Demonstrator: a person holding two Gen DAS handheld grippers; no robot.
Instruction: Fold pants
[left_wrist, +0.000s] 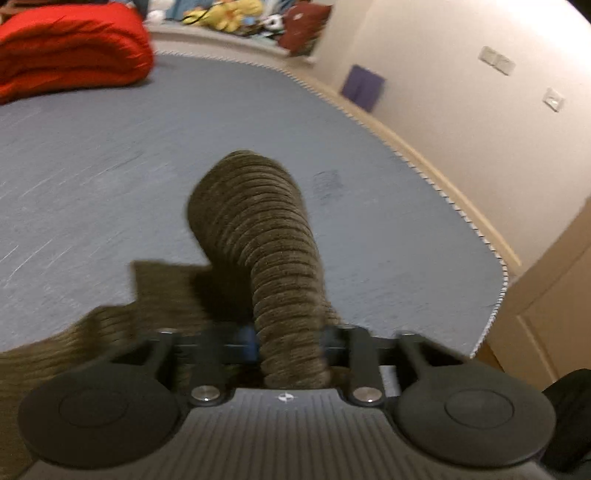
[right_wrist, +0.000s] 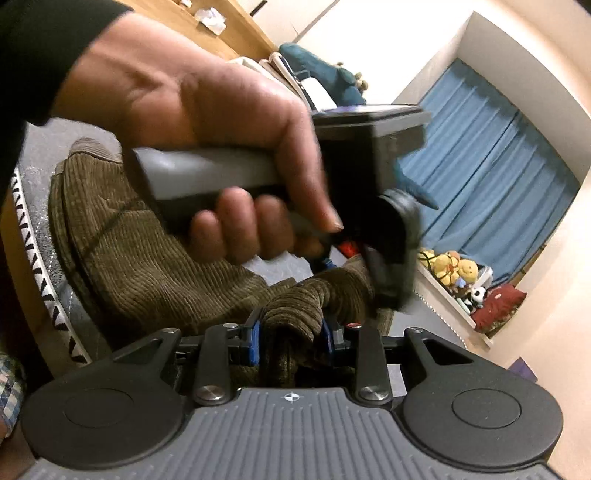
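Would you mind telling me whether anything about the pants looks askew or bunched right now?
Yes: the brown corduroy pants lie crumpled rather than flat on the grey bed cover, with bunched cloth clamped in both the left gripper and right gripper.

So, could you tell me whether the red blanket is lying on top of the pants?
No, the red blanket sits at the far corner, well apart from the pants.
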